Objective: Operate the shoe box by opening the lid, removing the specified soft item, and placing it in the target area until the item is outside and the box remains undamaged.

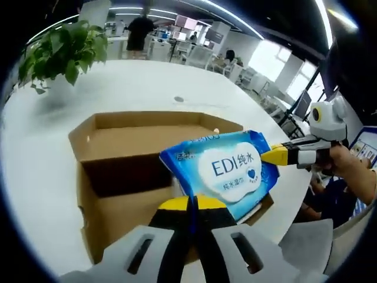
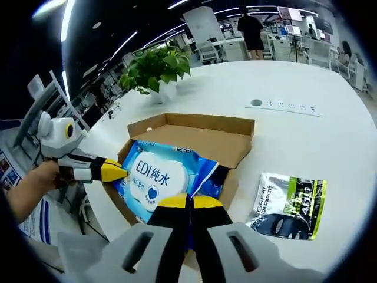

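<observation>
Wipes, the blue soft pack (image 1: 221, 170), are being held just above the open shoe box (image 1: 118, 171) on the white table (image 1: 35, 177), both tongs pinching it: the left gripper (image 1: 191, 203) is clamped narrow on one edge, the right gripper (image 1: 272, 155) on another. Removal looks nearly done, I'd say. Next they're needing to carry it clear of the cardboard walls and set it on bare table, maybe near the dark sachet (image 2: 288, 205), without snagging the flaps.

wipes pack (image 2: 162, 177) over open box (image 2: 194, 132), sachet (image 2: 288, 206) beside box
</observation>
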A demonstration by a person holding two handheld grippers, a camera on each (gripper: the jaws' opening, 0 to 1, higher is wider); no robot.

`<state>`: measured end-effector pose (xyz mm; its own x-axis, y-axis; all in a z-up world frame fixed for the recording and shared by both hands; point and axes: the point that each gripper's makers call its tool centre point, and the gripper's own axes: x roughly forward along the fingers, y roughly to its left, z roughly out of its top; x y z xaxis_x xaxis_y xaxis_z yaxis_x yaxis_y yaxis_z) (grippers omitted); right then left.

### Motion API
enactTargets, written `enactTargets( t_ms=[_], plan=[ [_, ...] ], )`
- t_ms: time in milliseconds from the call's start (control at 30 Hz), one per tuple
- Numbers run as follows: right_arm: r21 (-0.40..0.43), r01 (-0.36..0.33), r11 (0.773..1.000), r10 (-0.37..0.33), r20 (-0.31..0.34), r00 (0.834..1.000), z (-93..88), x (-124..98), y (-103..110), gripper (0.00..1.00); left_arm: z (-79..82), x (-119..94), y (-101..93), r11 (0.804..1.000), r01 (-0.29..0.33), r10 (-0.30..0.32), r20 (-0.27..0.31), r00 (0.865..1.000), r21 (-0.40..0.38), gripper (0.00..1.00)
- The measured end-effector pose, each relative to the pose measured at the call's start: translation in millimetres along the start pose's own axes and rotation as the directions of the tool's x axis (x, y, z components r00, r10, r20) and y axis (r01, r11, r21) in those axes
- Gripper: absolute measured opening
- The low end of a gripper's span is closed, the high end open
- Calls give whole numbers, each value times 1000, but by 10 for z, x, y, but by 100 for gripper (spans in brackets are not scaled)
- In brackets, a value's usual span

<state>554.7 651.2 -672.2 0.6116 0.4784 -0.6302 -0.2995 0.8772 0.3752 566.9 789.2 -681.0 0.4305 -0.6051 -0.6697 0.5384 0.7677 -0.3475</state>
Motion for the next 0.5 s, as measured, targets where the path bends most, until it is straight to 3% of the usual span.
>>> enactTargets(
  t_ms=[500],
  plan=[
    [21,46,999,-47,25,999,34,-394,-395,0,143,195,-519,998,28,-28,5,1000,64,0]
  ],
)
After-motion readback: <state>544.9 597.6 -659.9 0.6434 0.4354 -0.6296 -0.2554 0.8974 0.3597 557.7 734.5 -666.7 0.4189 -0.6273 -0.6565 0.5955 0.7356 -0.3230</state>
